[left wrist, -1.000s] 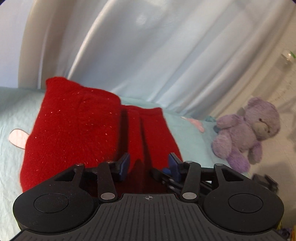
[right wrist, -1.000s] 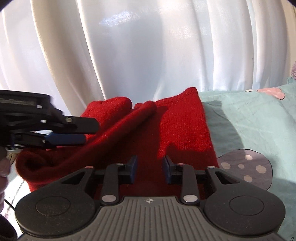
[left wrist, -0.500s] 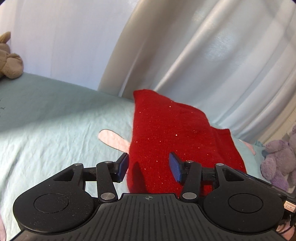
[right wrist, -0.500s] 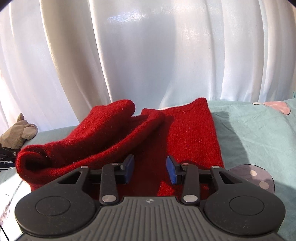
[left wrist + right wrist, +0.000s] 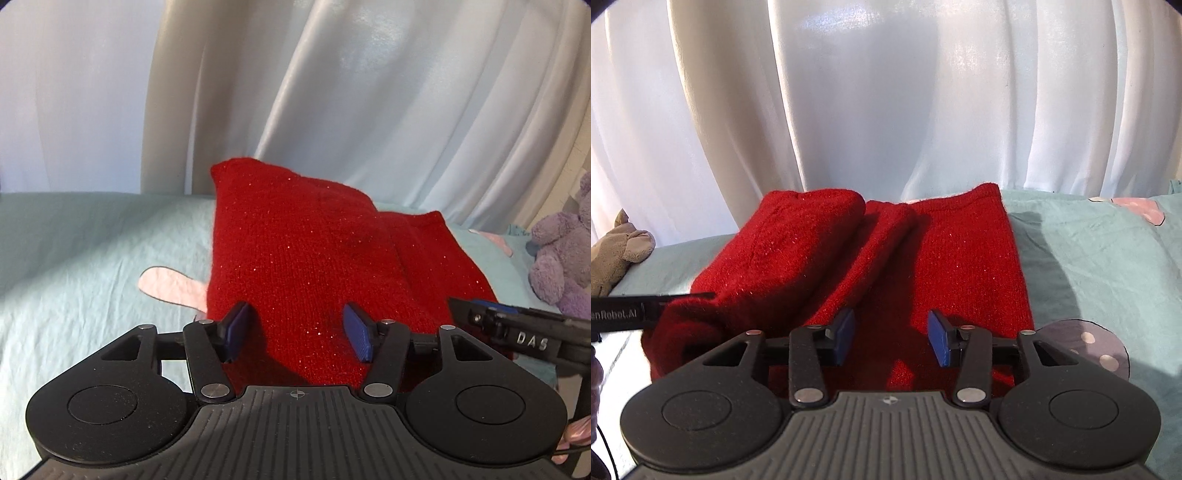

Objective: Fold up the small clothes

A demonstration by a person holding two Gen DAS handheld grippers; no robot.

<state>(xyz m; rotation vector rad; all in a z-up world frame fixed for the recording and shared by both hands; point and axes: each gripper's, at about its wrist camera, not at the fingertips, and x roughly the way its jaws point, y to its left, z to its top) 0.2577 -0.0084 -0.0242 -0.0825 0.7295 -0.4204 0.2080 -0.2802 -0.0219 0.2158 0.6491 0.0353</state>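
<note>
Both hand-held grippers [image 5: 295, 334] [image 5: 891, 338] opened, releasing red knit [image 5: 967, 258].

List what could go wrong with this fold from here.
1. The rolled left flap of the red knit garment looks bulky and may spring open.
2. Both tools, left tool and right tool, have just been opening and grip nothing, so the fold is unsecured.
</note>
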